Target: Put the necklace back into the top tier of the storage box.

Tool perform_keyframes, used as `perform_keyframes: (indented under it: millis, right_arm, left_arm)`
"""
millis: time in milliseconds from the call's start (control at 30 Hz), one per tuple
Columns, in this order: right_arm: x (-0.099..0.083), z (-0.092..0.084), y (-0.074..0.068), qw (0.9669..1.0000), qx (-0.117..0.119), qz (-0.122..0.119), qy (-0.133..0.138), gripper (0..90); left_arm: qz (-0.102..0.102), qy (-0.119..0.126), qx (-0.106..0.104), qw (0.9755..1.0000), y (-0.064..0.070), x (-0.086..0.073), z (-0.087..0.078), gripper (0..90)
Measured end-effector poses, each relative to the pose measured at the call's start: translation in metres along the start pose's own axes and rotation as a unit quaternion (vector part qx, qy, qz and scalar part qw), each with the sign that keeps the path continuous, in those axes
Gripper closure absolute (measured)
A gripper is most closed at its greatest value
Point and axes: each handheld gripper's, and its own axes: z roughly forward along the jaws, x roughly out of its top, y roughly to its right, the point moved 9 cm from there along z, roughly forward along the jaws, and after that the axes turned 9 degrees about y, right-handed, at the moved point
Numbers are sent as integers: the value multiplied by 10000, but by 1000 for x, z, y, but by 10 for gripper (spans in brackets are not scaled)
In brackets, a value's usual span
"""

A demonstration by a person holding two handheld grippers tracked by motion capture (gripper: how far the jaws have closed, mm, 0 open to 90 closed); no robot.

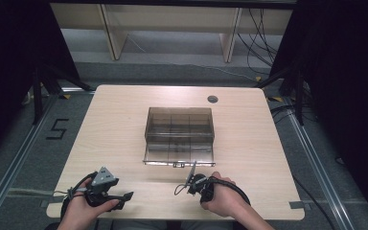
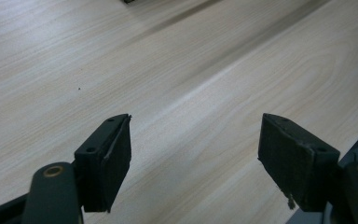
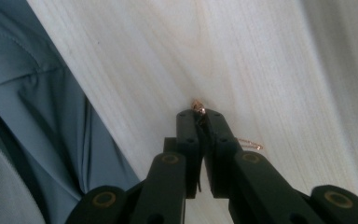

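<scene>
My right gripper (image 3: 199,114) is shut on a small gold piece (image 3: 198,107) that pokes out at the jaw tips. A thin gold chain (image 3: 251,144) trails from it onto the pale wooden table (image 3: 261,56). From the high view that gripper (image 1: 184,188) is low over the table's near edge, in front of a smoky clear compartment box (image 1: 179,132). My left gripper (image 2: 195,144) stands open over bare wood with nothing between its pads. In the high view the left gripper (image 1: 126,196) rests at the near left of the table.
The box stands at the table's (image 1: 115,124) middle, its low front tray (image 1: 178,155) toward me. A round cable hole (image 1: 212,99) sits at the far right. A blue-grey sleeve (image 3: 42,121) lies close to the right gripper. Black stands flank the table.
</scene>
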Motion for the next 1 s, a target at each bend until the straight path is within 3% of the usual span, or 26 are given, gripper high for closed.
perform_keyframes:
  millis: [200,367,467,633,667,700,800,867,967,1000]
  right_arm:
    - [-1,-5,-1,9999,55,96,-37,863]
    - [-1,-15,1,9999,40,164,-10,863]
    - [-3,-22,3,9998,113,144,-18,863]
    - [-3,-36,7,9996,166,211,-67,863]
    - [-4,-38,8,9995,174,235,-130,863]
    - [-4,-41,8,9993,158,291,-167,863]
    - [-3,-47,11,9989,201,363,-209,863]
    - [-2,-51,14,9993,174,295,-138,863]
    - [-1,-58,15,9988,124,446,-176,863]
    - [-1,-62,16,9988,149,434,-197,863]
  left_arm:
    - [-129,124,67,9998,0,2,2,257]
    - [-112,118,70,9998,-1,1,1,256]
    - [-240,116,67,9996,0,1,2,256]
    - [-204,137,49,9997,0,1,1,256]
    - [-24,-10,5,10000,-2,-1,-2,256]
    - [21,-59,28,10000,-4,-1,-2,256]
    - [16,-52,8,10000,-4,-1,-3,256]
    - [-129,78,9,9999,-2,1,-1,256]
    - [-114,59,-2,9999,-2,1,-1,256]
    - [-13,-27,5,10000,-3,-1,-2,256]
